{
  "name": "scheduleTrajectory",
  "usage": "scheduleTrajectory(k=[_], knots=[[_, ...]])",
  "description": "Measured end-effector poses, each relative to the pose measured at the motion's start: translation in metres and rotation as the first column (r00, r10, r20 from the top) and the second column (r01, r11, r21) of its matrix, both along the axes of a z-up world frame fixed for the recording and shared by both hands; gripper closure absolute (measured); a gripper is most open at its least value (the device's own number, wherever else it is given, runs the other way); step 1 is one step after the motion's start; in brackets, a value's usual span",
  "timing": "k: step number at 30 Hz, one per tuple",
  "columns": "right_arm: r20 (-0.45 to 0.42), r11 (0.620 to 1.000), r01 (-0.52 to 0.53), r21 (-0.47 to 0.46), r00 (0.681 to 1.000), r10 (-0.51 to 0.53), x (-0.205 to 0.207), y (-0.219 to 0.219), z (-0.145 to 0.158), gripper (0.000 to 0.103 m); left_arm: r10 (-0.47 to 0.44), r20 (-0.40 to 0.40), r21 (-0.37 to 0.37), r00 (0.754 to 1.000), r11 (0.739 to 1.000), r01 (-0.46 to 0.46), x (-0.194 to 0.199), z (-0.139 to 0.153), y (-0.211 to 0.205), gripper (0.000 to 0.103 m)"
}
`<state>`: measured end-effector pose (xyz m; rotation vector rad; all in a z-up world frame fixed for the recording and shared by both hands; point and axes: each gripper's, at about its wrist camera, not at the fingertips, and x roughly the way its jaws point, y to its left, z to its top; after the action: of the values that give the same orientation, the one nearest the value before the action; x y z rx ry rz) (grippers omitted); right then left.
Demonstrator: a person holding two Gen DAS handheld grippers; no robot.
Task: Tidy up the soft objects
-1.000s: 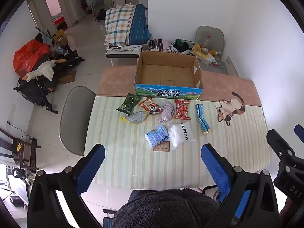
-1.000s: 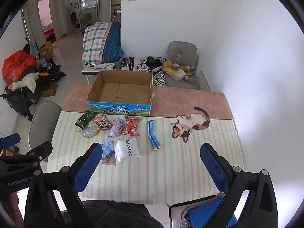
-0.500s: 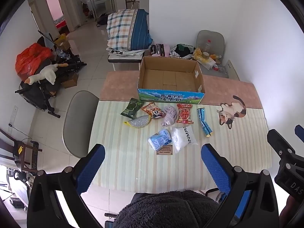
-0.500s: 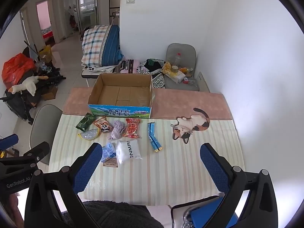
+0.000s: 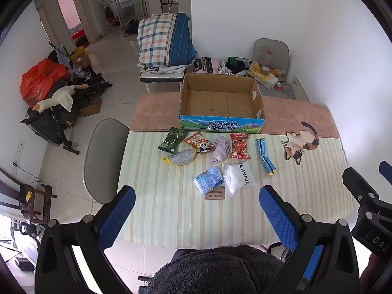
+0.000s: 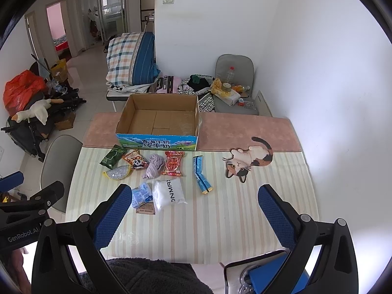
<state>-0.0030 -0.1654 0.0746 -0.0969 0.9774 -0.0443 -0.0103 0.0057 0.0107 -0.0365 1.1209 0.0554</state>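
Since the frames a second back, both cameras have risen and drawn away: the bench looks smaller and more of the far wall shows; the items themselves lie where they lay. Left wrist view: left claw [image 5: 196,208] open, jaws wide apart, empty, held high above the near edge of the bench [image 5: 156,220]. Cardboard box [image 5: 221,103] at the far side, open-topped, nothing in it. The soft items lie in a loose row just in front of the box: green packet [image 5: 172,140], panda snack bag [image 5: 199,142], lilac cloth [image 5: 220,149], red packet [image 5: 240,146], blue sachet strip [image 5: 265,156]; nearer, a clear pellet pouch [image 5: 180,157], blue tissue pack [image 5: 208,180] and white bag [image 5: 239,178], the last two side by side, touching or nearly so. Right wrist view: right claw [image 6: 192,199] also open and empty, high above the bench, well clear of everything. Same layout; the red packet [image 6: 174,163] lies beside the lilac cloth [image 6: 154,164], the white bag [image 6: 169,194] nearest the claw. Judgement: all light, limp, crushable. Foil and film packets glossy, likely slippery; best pinched at a sealed end seam. The cloth is bunched and matte; take it at its thickest fold. The white bag looks puffy and will sag; grip across a corner. Nothing boxed yet.
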Motion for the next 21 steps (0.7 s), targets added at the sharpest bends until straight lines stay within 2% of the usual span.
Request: scheduleTrajectory(k=[21], knots=[[0.015,1.0,0.016,0.01,1.0,-0.016,-0.012,-0.012,0.004,0.0,0.003,0.031,0.0,1.0,1.0,-0.003,-0.004,0.006,-0.005,0.0]])
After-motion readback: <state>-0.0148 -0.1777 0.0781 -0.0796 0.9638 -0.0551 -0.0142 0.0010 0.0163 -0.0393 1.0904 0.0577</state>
